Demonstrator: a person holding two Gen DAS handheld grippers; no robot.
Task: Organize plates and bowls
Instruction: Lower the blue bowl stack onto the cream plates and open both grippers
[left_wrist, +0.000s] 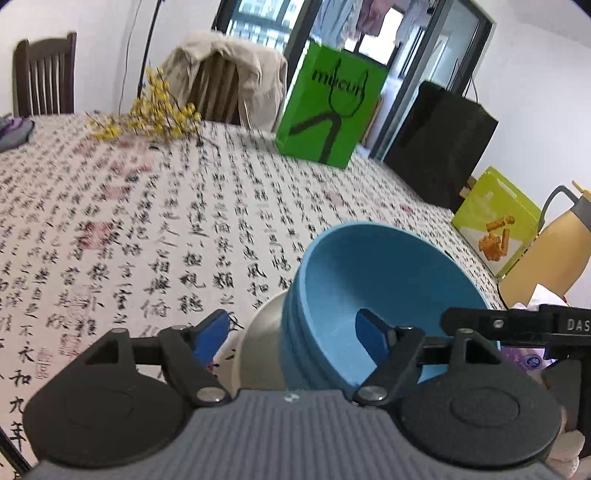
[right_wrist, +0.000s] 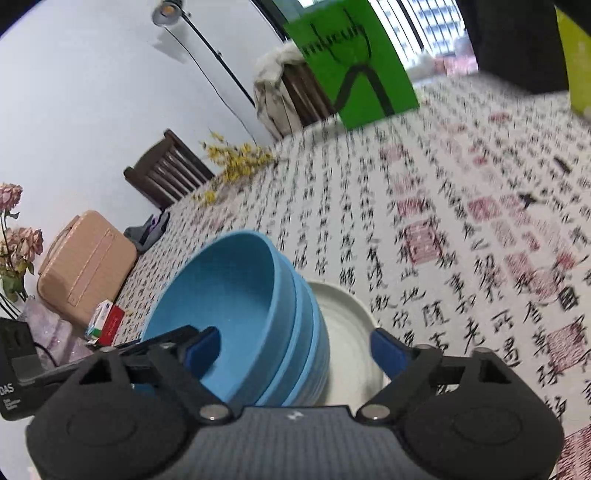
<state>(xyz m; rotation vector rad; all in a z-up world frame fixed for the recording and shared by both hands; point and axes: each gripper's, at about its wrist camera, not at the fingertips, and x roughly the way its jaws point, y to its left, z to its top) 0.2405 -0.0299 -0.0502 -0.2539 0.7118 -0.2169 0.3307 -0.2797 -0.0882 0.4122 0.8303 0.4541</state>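
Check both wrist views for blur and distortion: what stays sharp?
Left wrist: patterned tablecloth mildly smeared, stacked blue bowls fairly crisp. Right wrist: tablecloth heavily motion-blurred, bowls sharp. Both views show fisheye bending and dark corners.

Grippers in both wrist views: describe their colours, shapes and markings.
The left gripper and right gripper look alike: two blue pads on black angular linkage arms with silver pivot bolts, round black housings either side, and a grey ribbed body between. White lettering "DAS" shows on the other gripper's black body at each frame's edge. No sleeves or cables visible.
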